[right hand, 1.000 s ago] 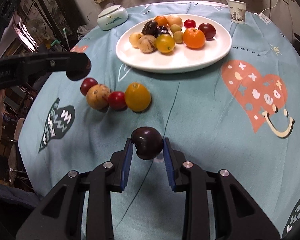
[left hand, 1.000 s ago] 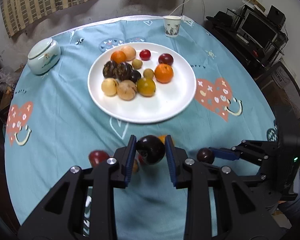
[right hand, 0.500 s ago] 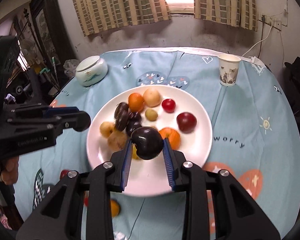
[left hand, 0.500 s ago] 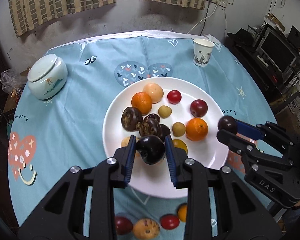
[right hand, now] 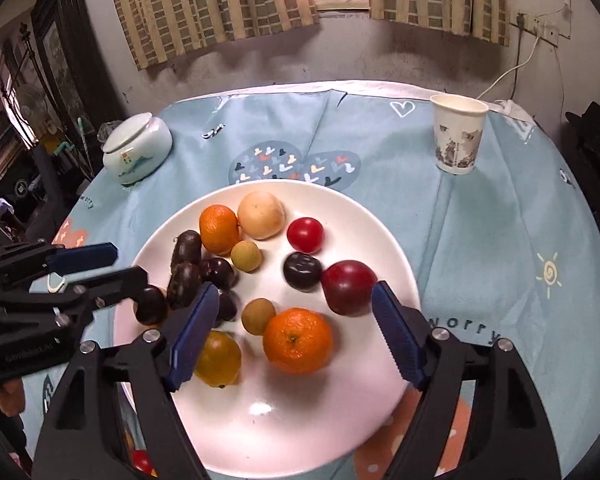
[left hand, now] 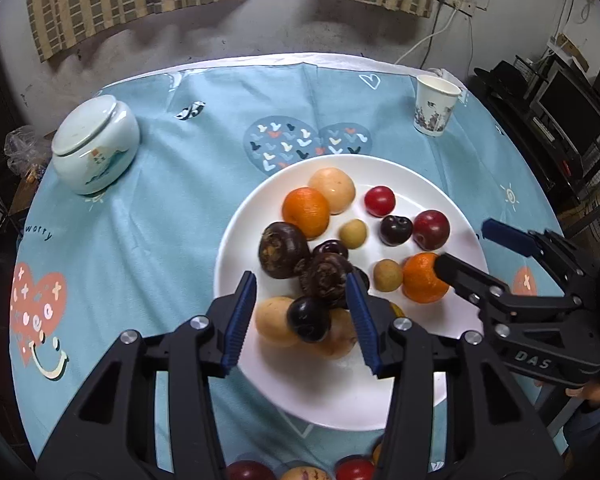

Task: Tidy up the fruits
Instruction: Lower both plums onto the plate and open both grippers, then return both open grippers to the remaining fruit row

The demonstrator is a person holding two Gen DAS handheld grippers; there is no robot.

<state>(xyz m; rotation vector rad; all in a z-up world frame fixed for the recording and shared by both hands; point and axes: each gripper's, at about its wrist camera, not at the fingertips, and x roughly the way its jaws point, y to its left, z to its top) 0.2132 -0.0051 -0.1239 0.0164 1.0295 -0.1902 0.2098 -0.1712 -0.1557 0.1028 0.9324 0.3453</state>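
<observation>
- Hovering over the white plate (left hand: 236,240), both grippers have their jaws spread wide and hold nothing; the fruit they work with lies on the plate under them
- Left gripper (left hand: 302,312): a dark plum (left hand: 309,318) sits between the open blue pads, clear of both, resting on top of a pale round fruit (left hand: 274,322) and a tan one beside it; judging from that perch it could roll off the pile
- Right gripper (right hand: 294,332): an orange (right hand: 298,340) and a small tan longan (right hand: 259,316) lie in the gap between its jaws; a second dark plum (right hand: 302,271) sits just beyond the tips, touching a red plum (right hand: 349,288)
- Gathering everything on one plate looks like the aim, which would explain why fruit crowds the plate's left half and stacks up there
- Several pieces wait on the table near the plate's close edge: a dark red fruit (left hand: 250,472), a speckled tan one and a red cherry tomato (left hand: 355,470), so the job seems only partly done
- A lidded ceramic jar (left hand: 96,150) and a paper cup (left hand: 436,110) stand well apart from the plate on the blue tablecloth (left hand: 160,220)
</observation>
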